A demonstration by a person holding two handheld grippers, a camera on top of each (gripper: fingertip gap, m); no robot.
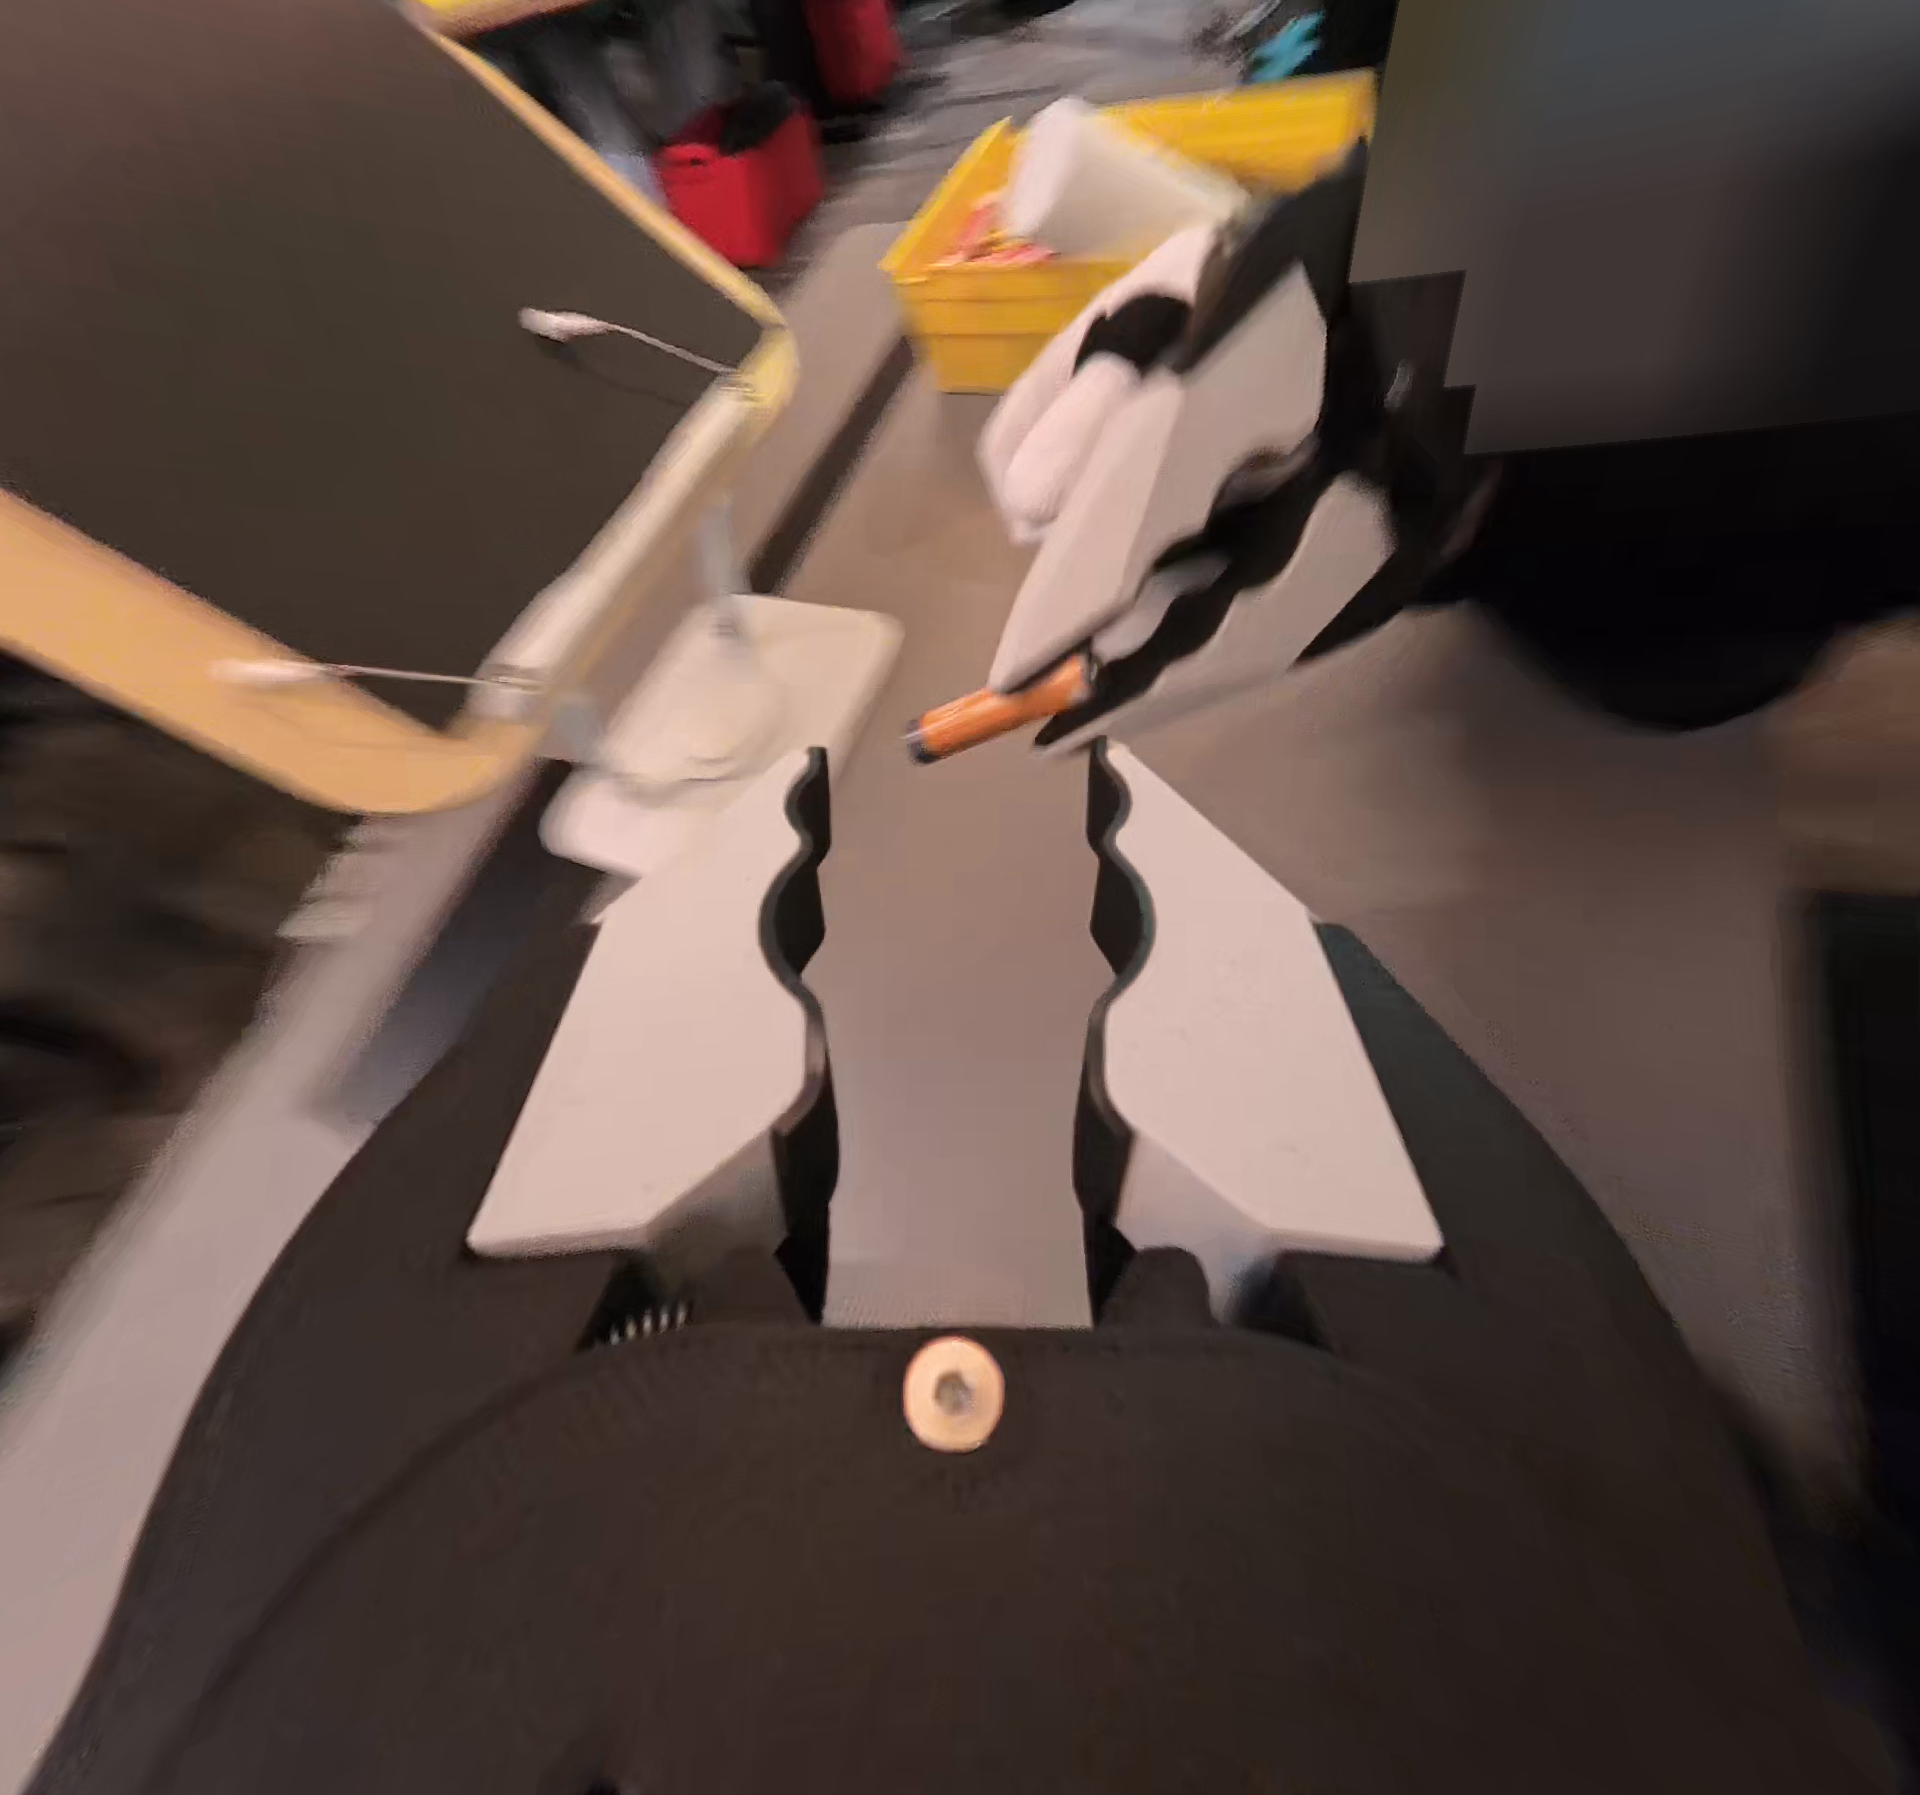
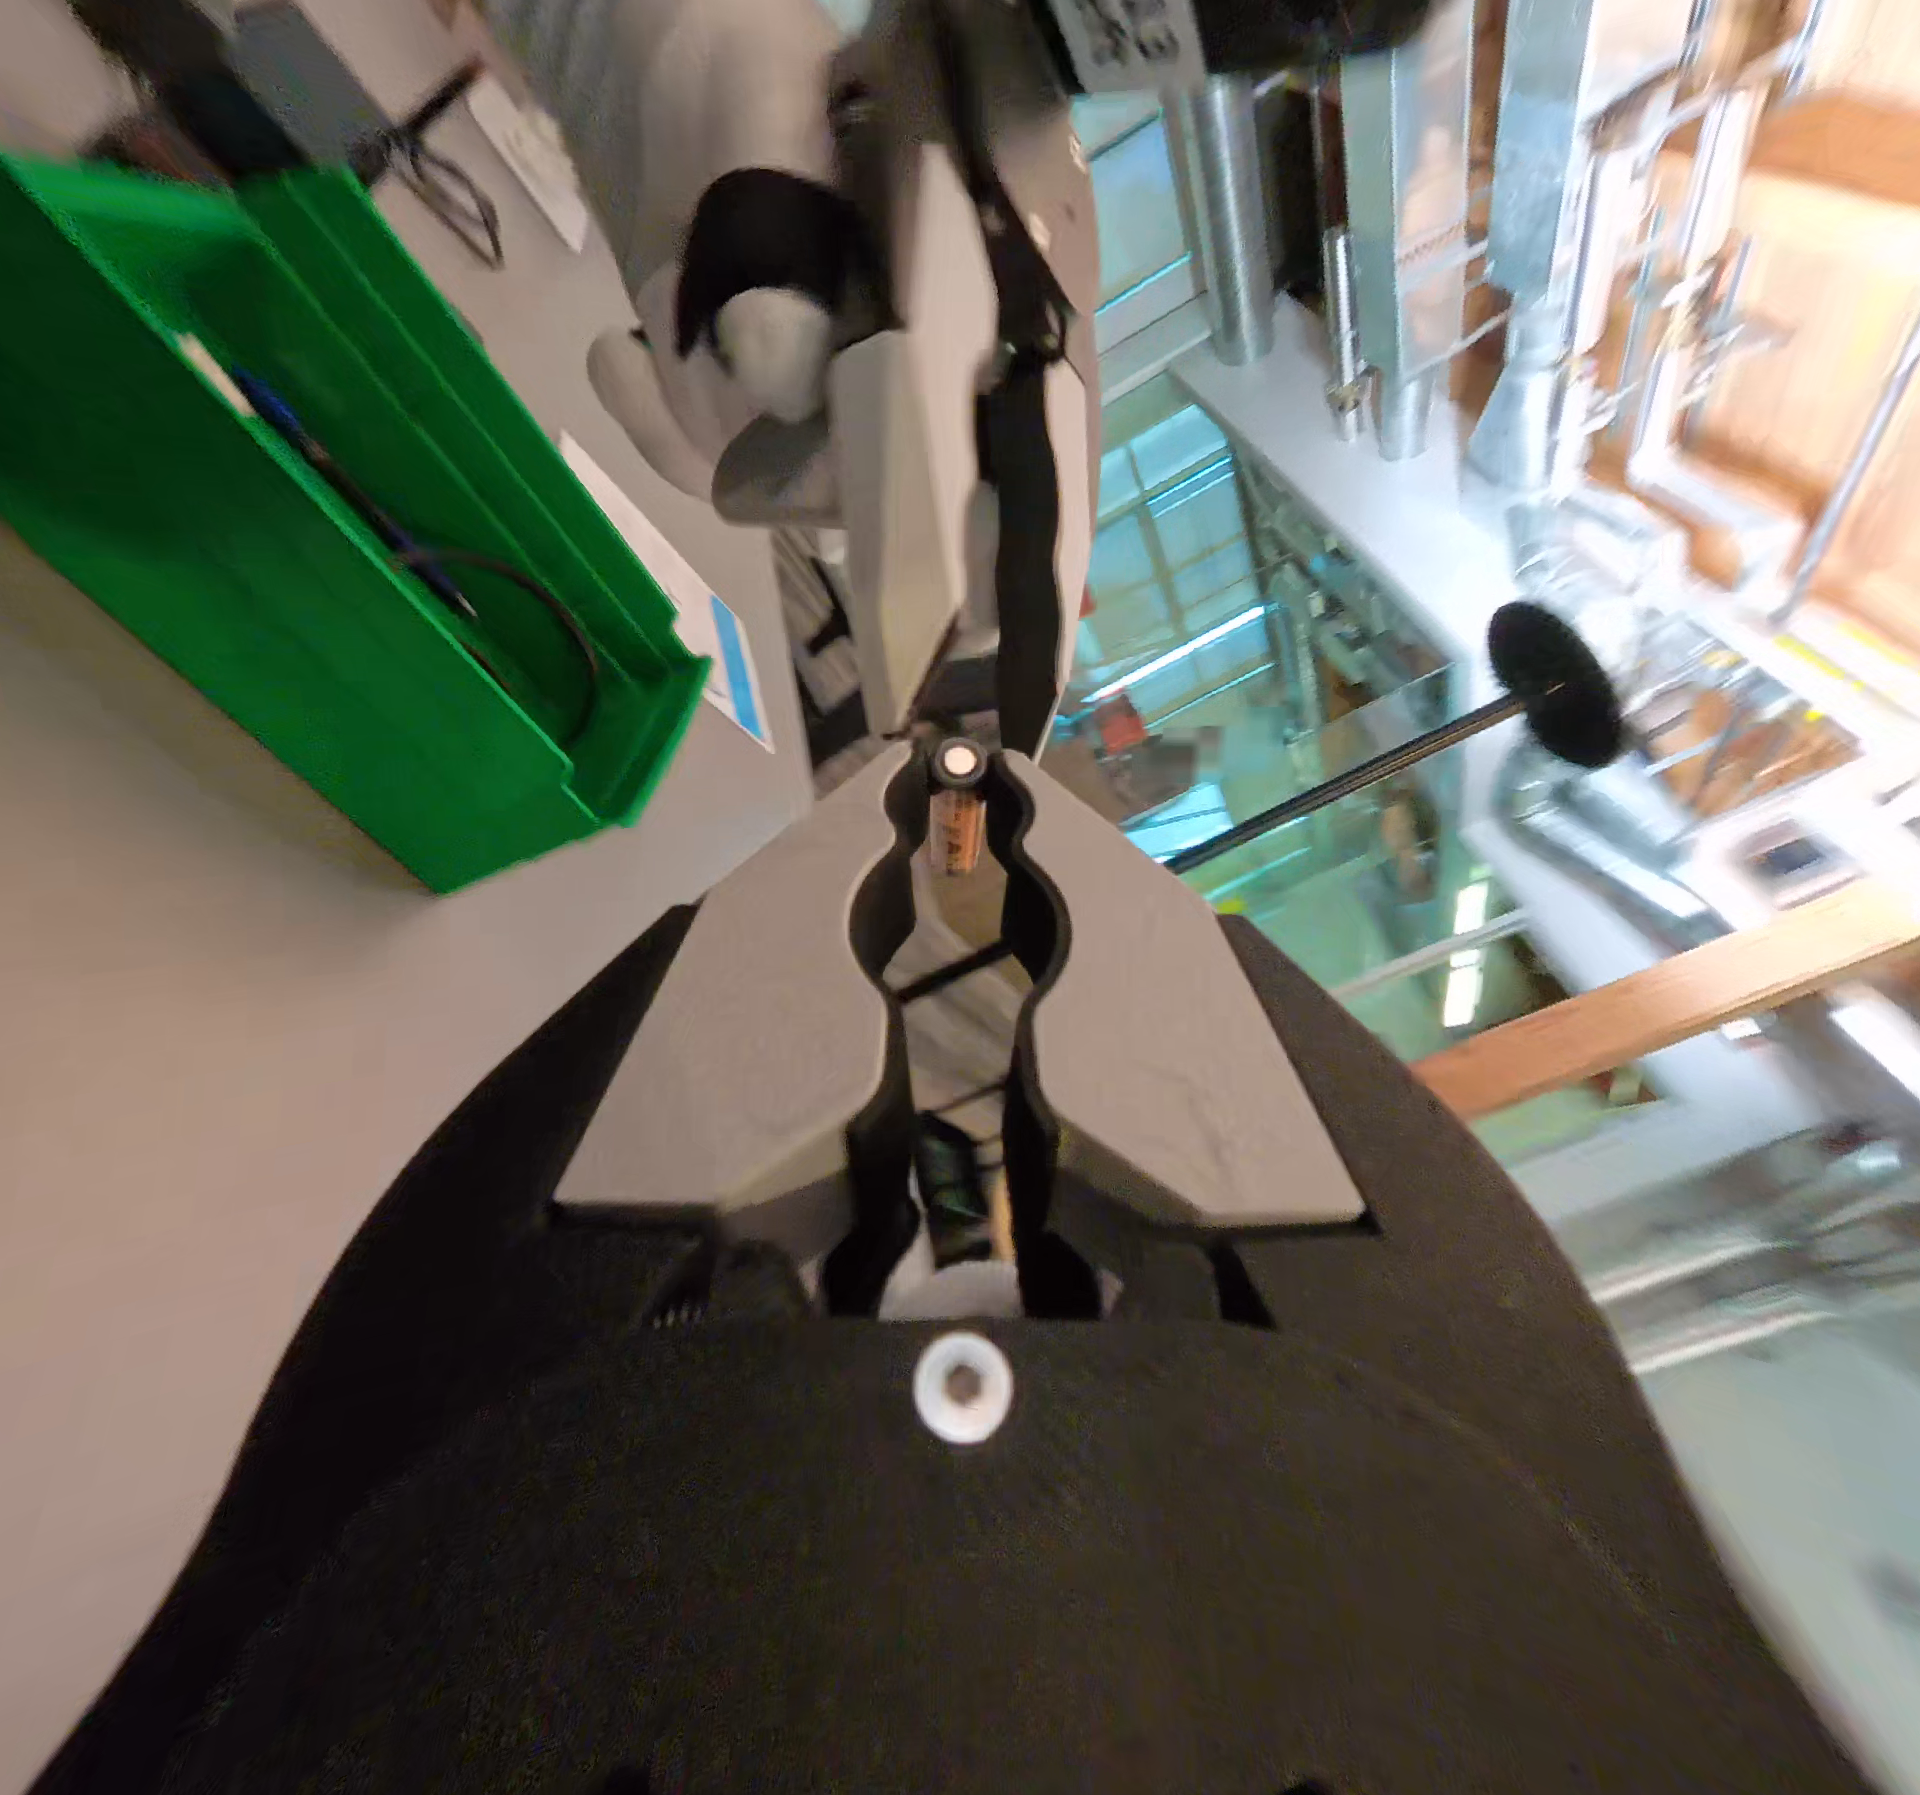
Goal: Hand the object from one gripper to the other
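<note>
A small orange battery is clamped at the tips of my right gripper, which comes in from the upper right, held by a white-gloved hand. My left gripper is open and empty, its fingertips just below the battery's free end. In the right wrist view my right gripper is shut on the battery, whose metal end faces the camera. The left gripper reaches in from above, tips close to the battery.
A dark table with a pale wooden edge is at left, a white stand base below it. A yellow bin and red bags sit on the floor. A green bin stands on a grey table.
</note>
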